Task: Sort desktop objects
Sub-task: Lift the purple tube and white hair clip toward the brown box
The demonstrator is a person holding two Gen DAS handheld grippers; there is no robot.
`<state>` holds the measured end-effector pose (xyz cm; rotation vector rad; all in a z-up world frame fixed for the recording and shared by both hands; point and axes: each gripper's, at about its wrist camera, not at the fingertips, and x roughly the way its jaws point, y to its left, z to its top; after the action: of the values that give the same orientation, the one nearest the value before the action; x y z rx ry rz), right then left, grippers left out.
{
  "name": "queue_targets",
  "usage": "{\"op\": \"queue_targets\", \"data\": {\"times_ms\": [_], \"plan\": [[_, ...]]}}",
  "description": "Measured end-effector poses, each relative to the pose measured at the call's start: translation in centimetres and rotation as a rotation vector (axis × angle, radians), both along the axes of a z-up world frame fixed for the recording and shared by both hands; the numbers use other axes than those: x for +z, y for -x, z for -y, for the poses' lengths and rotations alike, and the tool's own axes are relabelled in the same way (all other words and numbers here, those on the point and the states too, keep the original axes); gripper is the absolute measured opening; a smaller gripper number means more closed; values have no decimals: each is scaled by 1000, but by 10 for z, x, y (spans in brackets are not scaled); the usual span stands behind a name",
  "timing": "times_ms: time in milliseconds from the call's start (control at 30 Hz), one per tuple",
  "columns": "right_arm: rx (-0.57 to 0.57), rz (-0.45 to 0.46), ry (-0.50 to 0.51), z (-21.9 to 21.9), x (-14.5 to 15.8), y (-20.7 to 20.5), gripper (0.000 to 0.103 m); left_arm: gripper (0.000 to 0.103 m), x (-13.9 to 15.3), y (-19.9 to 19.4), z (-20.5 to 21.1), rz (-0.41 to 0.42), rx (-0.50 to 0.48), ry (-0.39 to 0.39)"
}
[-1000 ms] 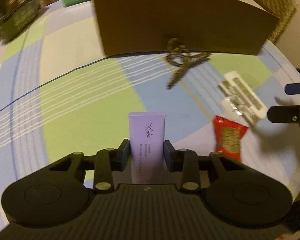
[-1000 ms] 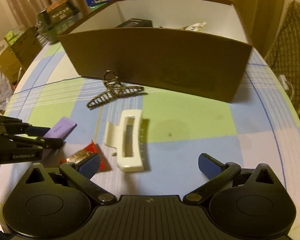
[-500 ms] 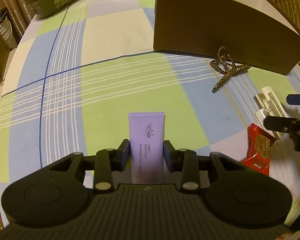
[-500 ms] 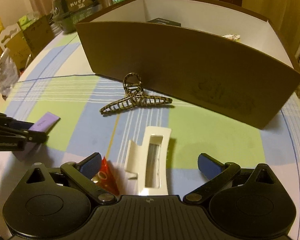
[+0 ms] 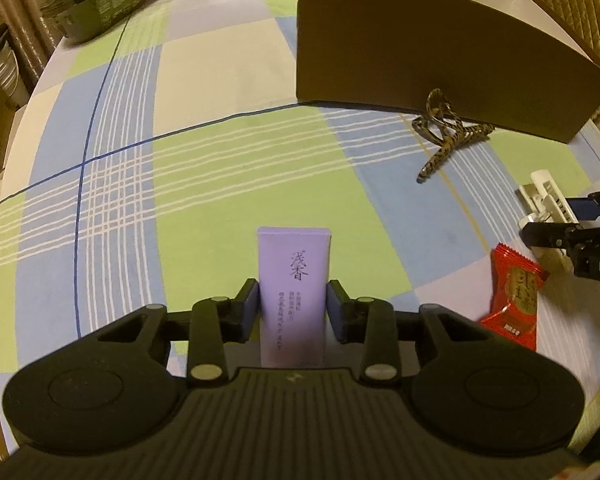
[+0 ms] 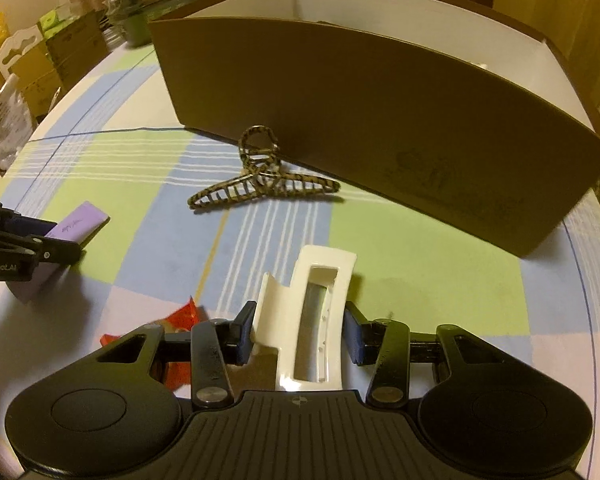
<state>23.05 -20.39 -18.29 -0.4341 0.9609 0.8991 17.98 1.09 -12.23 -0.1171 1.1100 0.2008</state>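
Closing right gripper (image 6: 299, 336) now brackets white clip (image 6: 312, 320) beside candy (image 6: 180, 318).

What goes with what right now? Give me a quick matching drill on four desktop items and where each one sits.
Items:
1. purple tube
2. white hair claw
3. leopard-print hair claw
4. red candy packet

Places:
A. on the cloth against the brown box
B. between the left gripper's pads
C. on the cloth beside the right gripper
D. between the closing jaws of the right gripper

Pairs: 1-B, 2-D, 3-A, 4-C
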Motion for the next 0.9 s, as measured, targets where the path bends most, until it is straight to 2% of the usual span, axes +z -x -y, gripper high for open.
{"op": "queue_targets", "data": {"times_ms": [233, 900], "plan": [[-54, -10, -15, 20, 5, -6, 41, 31, 7, 2, 9, 15, -21, 14], [-107, 12, -64, 47, 28, -8, 41, 31, 48, 10, 32, 181, -78, 33]]}}
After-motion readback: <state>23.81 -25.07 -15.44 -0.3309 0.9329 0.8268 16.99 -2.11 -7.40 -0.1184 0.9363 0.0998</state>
